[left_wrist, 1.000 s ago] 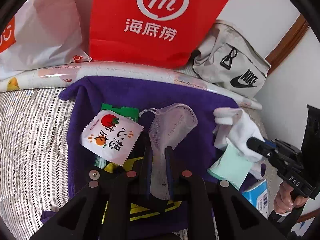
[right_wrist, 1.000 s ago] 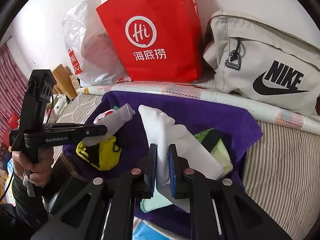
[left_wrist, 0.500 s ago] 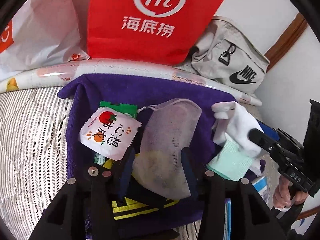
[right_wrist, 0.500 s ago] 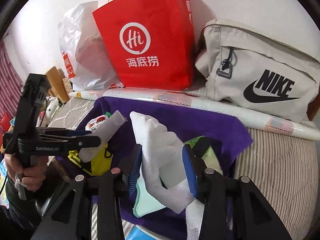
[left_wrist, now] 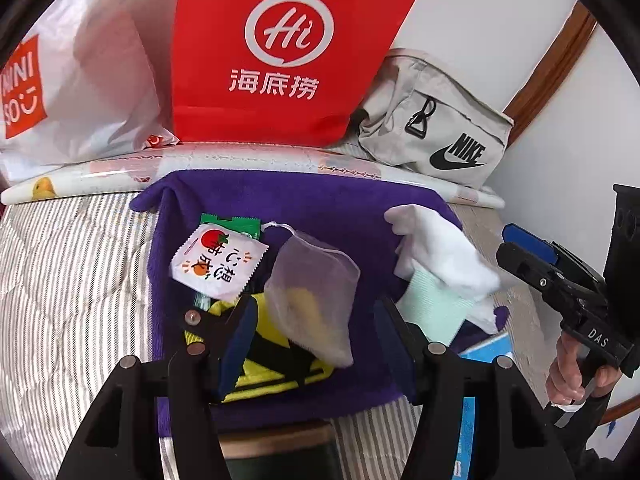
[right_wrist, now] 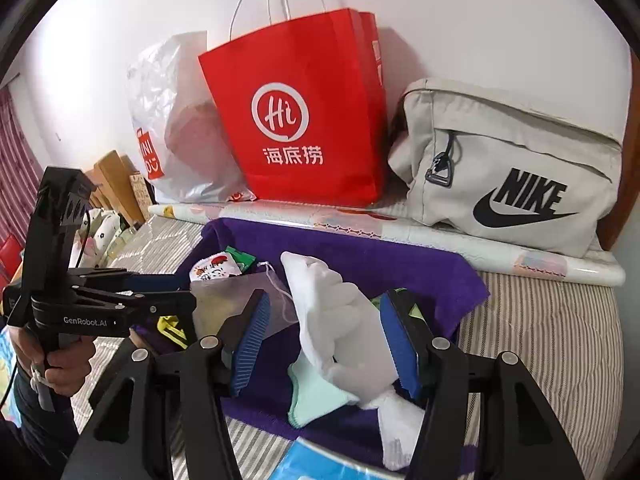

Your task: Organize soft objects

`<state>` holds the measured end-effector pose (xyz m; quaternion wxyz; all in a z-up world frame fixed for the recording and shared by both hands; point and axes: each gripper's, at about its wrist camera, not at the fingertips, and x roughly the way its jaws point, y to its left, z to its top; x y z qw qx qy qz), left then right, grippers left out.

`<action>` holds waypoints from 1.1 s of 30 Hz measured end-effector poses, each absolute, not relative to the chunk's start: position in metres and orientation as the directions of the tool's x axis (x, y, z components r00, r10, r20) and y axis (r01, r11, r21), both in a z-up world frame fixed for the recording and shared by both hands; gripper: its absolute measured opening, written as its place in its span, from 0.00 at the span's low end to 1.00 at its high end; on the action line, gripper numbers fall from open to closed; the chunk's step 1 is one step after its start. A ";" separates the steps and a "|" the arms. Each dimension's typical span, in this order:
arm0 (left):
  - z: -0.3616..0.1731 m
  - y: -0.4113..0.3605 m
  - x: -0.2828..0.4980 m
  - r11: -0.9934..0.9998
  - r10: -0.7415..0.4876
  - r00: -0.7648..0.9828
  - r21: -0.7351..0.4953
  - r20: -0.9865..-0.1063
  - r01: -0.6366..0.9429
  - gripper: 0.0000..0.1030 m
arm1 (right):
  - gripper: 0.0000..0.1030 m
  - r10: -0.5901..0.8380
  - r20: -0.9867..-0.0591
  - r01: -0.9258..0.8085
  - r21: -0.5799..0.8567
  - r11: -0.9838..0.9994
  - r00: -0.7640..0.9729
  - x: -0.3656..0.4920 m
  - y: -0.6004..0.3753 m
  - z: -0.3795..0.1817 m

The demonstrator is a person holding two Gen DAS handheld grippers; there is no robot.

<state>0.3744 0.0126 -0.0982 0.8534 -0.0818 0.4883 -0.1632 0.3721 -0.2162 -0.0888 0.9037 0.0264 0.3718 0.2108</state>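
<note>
Your left gripper (left_wrist: 312, 316) gapes wide around mesh pouch (left_wrist: 316, 292), right gripper (right_wrist: 328, 344) wide around white sock (right_wrist: 340, 320), neither gripped; only right view shows bag handles

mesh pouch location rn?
In the left wrist view, the mesh pouch lies on the purple towel, between the open left claw's fingers, right of the tomato snack packet.

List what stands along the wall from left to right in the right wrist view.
White plastic bag → red paper bag → beige Nike bag.
</note>
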 end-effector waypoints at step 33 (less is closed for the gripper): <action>0.005 -0.034 0.123 0.986 -0.157 0.710 -0.065 -0.686 0.156 0.95 | 0.98 0.314 -0.579 -0.236 0.208 0.949 0.752 0.122 -0.235 -0.022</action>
